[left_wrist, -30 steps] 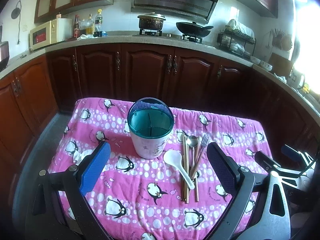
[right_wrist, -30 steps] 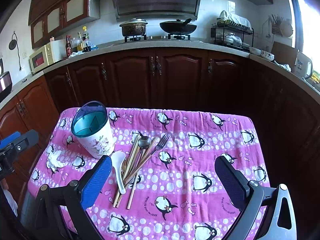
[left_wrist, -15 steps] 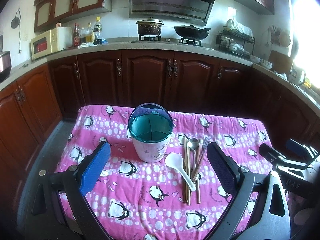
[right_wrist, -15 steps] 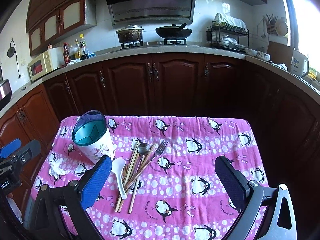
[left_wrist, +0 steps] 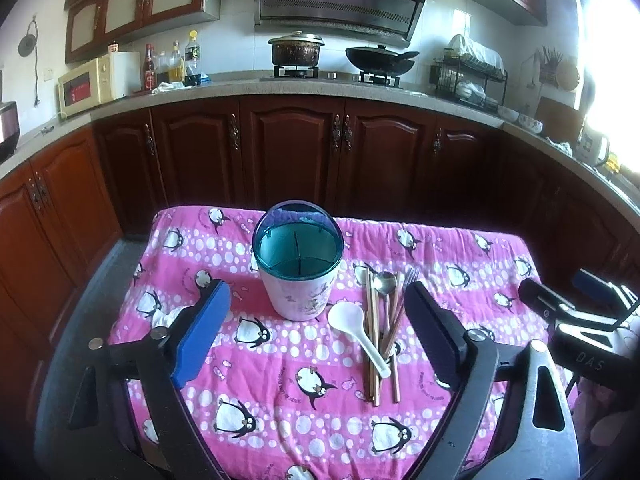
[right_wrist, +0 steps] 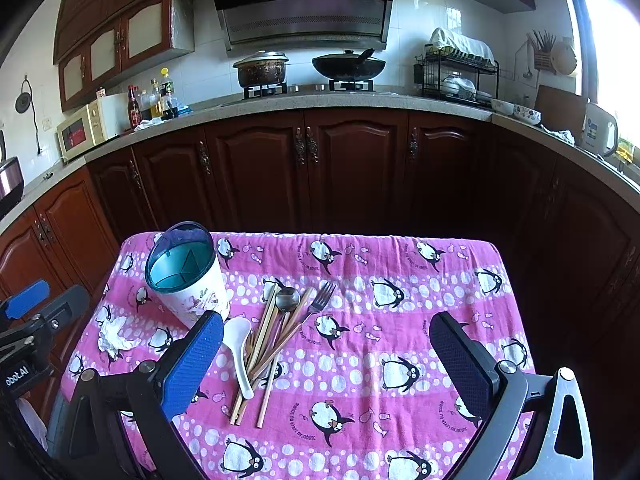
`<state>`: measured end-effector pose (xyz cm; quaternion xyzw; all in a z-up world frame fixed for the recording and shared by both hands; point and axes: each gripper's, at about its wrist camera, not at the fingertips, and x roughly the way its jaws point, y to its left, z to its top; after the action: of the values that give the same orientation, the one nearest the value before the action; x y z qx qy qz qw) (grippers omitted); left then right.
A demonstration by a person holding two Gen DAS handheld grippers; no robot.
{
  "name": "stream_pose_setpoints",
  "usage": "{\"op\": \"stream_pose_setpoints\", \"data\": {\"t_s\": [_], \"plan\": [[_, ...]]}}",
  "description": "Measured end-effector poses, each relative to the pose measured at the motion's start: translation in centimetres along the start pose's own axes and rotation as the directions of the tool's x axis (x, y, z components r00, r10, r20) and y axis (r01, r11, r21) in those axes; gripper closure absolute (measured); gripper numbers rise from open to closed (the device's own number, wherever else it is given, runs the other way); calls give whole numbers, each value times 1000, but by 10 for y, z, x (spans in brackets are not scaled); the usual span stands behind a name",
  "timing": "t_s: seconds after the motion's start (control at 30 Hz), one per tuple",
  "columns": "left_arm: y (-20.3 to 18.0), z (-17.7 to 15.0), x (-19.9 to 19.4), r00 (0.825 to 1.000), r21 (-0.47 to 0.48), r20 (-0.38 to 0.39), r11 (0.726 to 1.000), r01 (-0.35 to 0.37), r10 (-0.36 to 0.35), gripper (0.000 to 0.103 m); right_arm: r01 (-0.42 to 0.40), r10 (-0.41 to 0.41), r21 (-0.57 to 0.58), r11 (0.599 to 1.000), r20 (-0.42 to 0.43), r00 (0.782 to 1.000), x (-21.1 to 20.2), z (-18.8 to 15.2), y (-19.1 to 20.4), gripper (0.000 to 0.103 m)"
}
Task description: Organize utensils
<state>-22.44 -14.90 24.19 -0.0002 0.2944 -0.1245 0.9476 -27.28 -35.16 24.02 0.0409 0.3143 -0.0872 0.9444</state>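
While the utensils lie heaped together near the middle of the desk [right_wrist: 460,304], just to the right of the holder [left_wrist: 298,264], the main danger I see is a muddled pick. The white spoon [left_wrist: 356,326], the chopsticks [left_wrist: 372,332], the metal spoon [left_wrist: 385,283] and the fork [right_wrist: 322,298] cross and overlap one another, so a grip aimed at one handle may catch two, or drag the rest across the cloth [right_wrist: 360,360]. That pink penguin cloth looks loose and wrinkled, and a scraping fingertip could bunch it up and shift the whole pile toward the near edge. The left gripper [left_wrist: 316,334] hangs above the near side of the desk with its jaws closing, nothing between them, the holder standing beyond them. The right gripper [right_wrist: 326,354] hovers with its jaws spread wide and empty, the pile lying just inside its blue finger [right_wrist: 192,364]. The holder is tall, stands upright toward the far left part of the desk, and is divided into compartments; a utensil pushed in at a slant could strike a divider or the rim and tip it. A crumpled tissue [right_wrist: 114,334] near the left edge sits close enough to be snagged.
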Motion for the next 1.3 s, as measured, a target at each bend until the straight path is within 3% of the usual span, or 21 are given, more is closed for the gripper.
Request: {"op": "stream_pose_setpoints", "data": {"t_s": [1.3], "plan": [[6,0,4,998,-19,20,998,52,-51,18,-10,8,-34,999,-51,999,14,-5,10,0]]}}
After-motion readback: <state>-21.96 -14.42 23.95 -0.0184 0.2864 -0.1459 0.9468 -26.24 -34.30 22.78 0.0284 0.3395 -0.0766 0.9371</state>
